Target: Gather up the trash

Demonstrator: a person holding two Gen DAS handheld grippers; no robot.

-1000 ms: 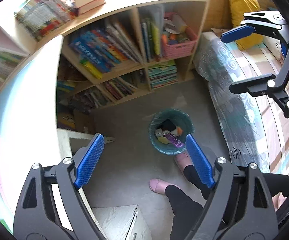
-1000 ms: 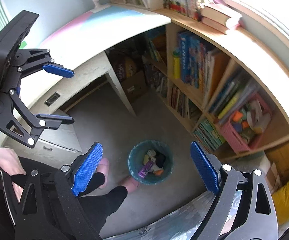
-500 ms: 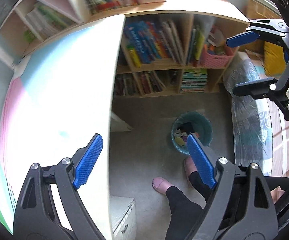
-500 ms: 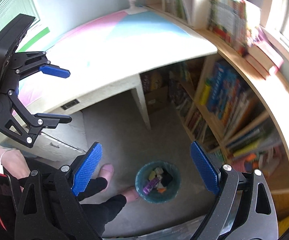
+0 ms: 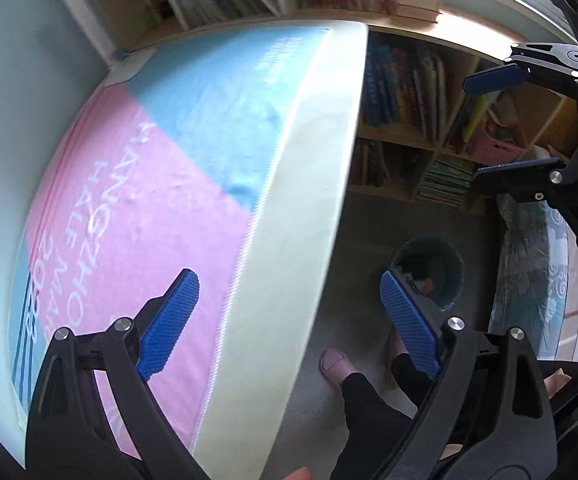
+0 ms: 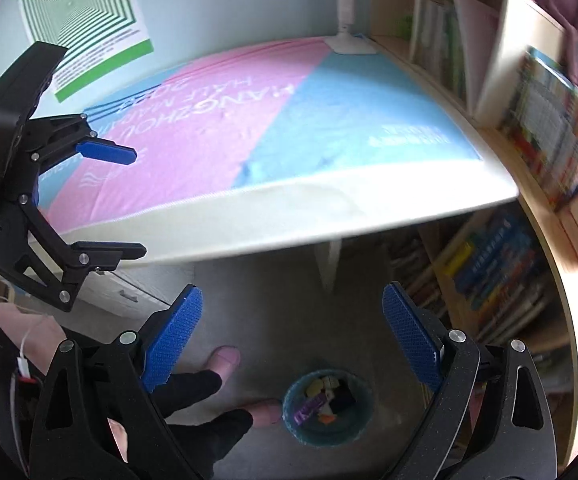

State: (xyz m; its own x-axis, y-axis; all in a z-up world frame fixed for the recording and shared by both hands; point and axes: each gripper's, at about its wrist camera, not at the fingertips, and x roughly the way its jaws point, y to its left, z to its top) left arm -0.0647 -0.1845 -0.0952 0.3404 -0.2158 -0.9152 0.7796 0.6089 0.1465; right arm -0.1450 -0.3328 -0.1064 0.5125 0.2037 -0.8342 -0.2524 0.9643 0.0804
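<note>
Here: pink-blue desk cloth (image 6: 225, 152) | bookshelf (image 6: 505, 272) | floor bin (image 6: 327, 408)

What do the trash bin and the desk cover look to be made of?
Trash bin: probably teal plastic, going by its thin, even round rim. Desk cover: likely printed cloth, pink and blue with lettering, faint wrinkles and a stitched edge; matte.

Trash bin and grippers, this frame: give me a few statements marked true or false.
1. The trash bin stands on the floor and already holds trash. True.
2. The left gripper is shut on a wrapper. False: its jaws are apart and hold nothing.
3. The right gripper is open and holds nothing. True.
4. The bin sits on the desk. False: it is on the floor, below the desk edge.
</note>
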